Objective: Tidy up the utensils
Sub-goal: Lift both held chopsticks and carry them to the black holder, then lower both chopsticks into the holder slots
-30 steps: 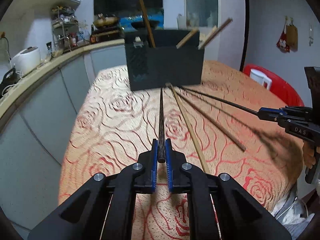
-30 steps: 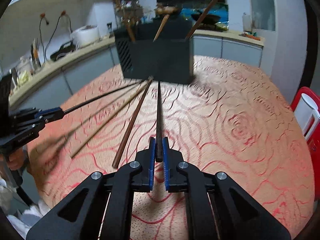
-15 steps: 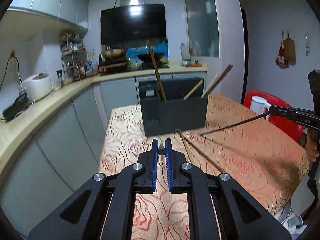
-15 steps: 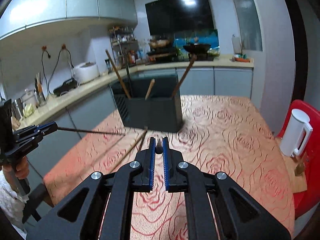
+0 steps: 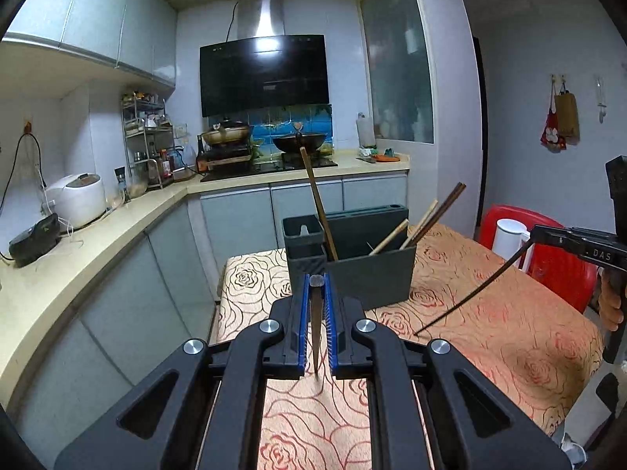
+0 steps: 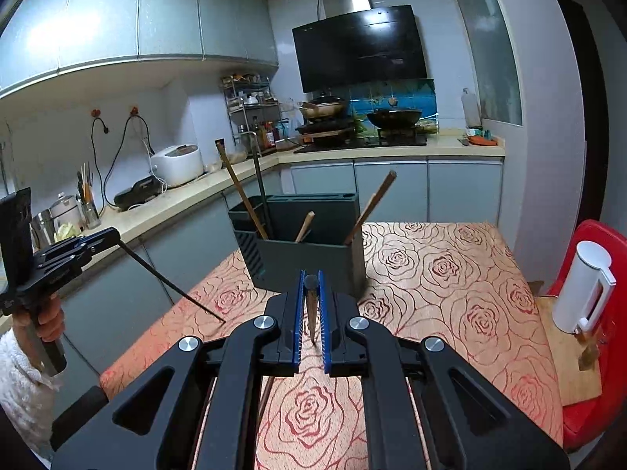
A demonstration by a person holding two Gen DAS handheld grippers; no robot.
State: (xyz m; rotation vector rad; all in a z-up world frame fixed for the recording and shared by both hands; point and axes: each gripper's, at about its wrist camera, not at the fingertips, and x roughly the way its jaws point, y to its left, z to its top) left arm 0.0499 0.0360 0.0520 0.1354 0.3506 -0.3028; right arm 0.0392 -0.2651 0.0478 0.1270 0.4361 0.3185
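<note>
On bench [image 5: 509,313]: rose-patterned cloth, carrying dark utensil holder [image 5: 368,274] near far end; kitchen counter and stove beyond.
Utensil holder: several compartments; four wooden chopsticks already leaning inside, one tall at left side, three angled toward right.
Left tongs [image 5: 316,313]: pressed together on dark chopstick [image 5: 316,333], butt end up between blue pads, tip hanging down toward cloth, well clear of holder.
Right tongs [image 6: 310,305]: likewise pinching second dark chopstick [image 6: 311,313], butt end up, tip downward, short of holder.
Task progress: judged partly done; some sticks stowed, two more lifted and in transit, neither yet above a compartment.
Left to do: carrying both held sticks over holder, lowering tips into an opening, releasing; brown stick [image 6: 266,391] seen under right tongs apparently lying on cloth, probably waiting for pickup.
Left wrist view only: right tongs [image 5: 548,235] from the side at right edge, its stick slanting down with tip close to cloth; hand gripping handle; cloth bags hanging on far wall.
Right wrist view only: left tongs [image 6: 98,241] from the side at left edge, stick slanting down toward cloth; white fluffy sleeve; thin black rod standing in holder's left compartment; full white jug [image 6: 584,286] on red chair; loose stick beneath tongs, hidden from left view.
</note>
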